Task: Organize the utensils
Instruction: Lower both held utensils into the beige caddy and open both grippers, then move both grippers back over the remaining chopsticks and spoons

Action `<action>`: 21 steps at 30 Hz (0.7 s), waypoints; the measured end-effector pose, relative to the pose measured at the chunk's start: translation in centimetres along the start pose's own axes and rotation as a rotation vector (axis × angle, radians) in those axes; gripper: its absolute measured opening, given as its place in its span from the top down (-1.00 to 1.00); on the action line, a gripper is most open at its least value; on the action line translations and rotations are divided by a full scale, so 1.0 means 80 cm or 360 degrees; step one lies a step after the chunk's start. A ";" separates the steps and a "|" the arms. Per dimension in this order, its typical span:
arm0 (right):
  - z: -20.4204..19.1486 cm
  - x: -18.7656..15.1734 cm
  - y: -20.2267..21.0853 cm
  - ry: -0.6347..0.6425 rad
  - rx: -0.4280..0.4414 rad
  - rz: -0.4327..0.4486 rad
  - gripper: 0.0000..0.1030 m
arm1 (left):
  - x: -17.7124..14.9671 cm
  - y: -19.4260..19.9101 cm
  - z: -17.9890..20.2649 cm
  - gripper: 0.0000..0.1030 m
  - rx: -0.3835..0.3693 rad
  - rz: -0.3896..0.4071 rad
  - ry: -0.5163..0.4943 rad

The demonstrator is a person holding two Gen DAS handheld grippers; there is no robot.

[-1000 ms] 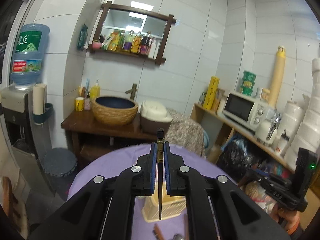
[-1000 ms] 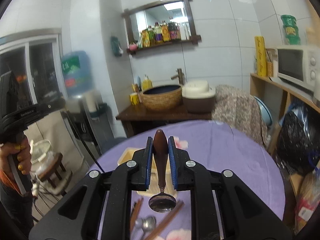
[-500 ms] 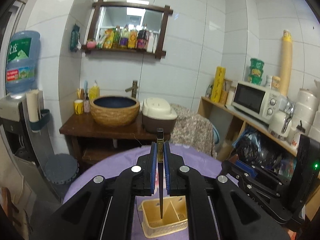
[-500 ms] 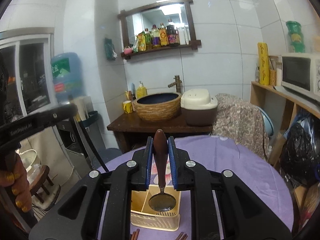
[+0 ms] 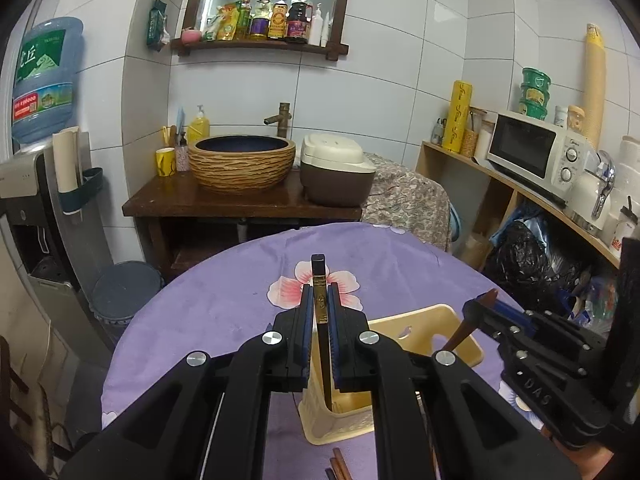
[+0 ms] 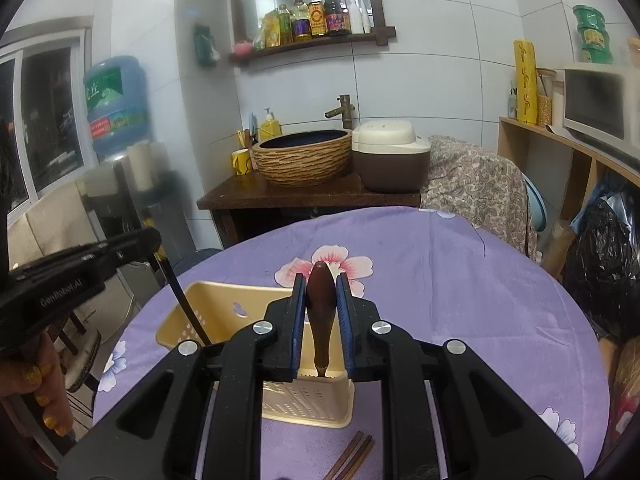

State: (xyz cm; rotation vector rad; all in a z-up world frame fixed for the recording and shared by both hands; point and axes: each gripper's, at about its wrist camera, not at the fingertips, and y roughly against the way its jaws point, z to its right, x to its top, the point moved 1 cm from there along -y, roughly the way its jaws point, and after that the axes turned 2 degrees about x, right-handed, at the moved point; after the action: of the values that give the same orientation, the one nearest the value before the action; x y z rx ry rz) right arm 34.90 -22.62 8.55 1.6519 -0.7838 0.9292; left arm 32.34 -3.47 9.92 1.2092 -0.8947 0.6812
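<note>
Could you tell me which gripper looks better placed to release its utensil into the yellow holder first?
Left, probably. The left gripper holds its chopstick upright, tip already inside the holder. The right gripper's spoon seems similarly low, but its bowl is hidden.

Purple flowered tablecloth, pale yellow caddy, dark brown chopstick, blue-lined black fingers

Both tongs lower than before. Left tongs: chopstick tip now down inside the yellow holder. Right tongs: spoon bowl dropped into the holder, out of sight. Holder looms larger in both views.
</note>
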 end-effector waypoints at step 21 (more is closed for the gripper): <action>-0.013 -0.054 0.105 0.0072 -0.0114 0.0152 -0.78 | -0.078 0.087 -0.019 -0.83 0.0064 0.0093 0.0018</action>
State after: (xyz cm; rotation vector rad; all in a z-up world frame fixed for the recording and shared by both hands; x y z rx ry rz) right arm 25.44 -23.52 8.80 1.5374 -0.8614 0.9903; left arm 23.68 -0.22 7.74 1.2173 -0.9138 0.7554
